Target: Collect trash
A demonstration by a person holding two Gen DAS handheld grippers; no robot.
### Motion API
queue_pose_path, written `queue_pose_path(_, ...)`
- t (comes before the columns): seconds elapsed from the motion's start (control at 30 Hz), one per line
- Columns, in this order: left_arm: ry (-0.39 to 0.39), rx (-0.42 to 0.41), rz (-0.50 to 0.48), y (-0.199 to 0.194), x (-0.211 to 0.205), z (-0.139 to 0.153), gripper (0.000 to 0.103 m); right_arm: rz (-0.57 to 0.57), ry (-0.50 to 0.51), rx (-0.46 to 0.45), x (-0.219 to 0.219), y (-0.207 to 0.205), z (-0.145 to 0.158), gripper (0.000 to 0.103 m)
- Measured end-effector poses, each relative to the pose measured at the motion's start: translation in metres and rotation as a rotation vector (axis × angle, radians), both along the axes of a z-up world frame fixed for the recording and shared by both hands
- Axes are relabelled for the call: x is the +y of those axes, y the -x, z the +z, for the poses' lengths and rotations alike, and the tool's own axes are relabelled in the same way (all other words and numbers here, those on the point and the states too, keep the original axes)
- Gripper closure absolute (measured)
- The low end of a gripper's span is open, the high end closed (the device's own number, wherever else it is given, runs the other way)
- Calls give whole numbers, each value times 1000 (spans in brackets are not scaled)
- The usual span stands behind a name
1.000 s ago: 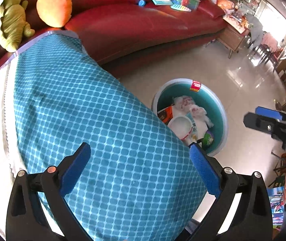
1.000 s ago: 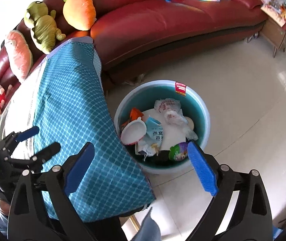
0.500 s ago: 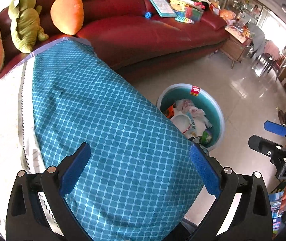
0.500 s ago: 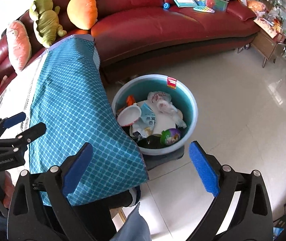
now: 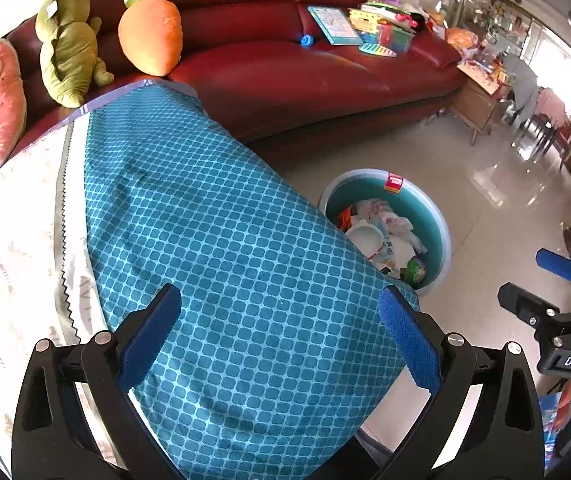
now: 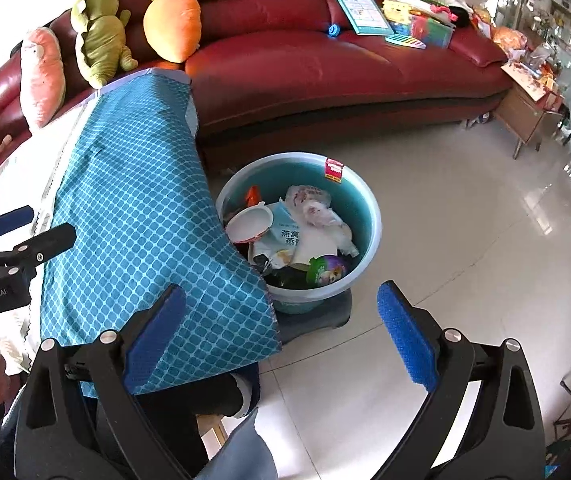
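Observation:
A teal basin stands on the tiled floor beside the table and holds trash: a white bowl, wrappers and a green cup. It also shows in the left wrist view, partly hidden by the table's blue checked cloth. My left gripper is open and empty above the cloth. My right gripper is open and empty above the floor, near the basin's front. Each gripper shows in the other's view: the right one and the left one.
A red leather sofa curves behind the basin, with plush toys and books and toys. A wooden side table stands at the right. The person's leg is below the table corner.
Both grippers have pulled back and up from the basin, which now looks smaller and farther away. Both stay open and empty.

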State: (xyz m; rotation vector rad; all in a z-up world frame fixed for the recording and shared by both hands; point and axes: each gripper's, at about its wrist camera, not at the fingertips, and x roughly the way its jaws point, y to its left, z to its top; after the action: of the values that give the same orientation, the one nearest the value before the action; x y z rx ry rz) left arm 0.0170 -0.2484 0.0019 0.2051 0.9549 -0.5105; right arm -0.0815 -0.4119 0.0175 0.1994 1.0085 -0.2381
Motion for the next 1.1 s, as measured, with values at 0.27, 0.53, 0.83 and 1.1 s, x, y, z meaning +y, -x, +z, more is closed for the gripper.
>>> queue_pose_path(0.27,-23,1,17,0,1,-5,4,0,-16,-8,-1,-1,-3,10)
queue_pose_path(0.53,-26,9,20,-2,-2,-10,4,-7,-39,-5,-5,-5,-8,10)
queue_pose_path(0.83,-27,26,22,-6,-5,-18,4,-1,-43,0,-4,-9,-11,10)
queue_pose_path(1.1,-11,1,3,-3,-5,-19,4,-8,-59,3,-5,-11,-17,10)
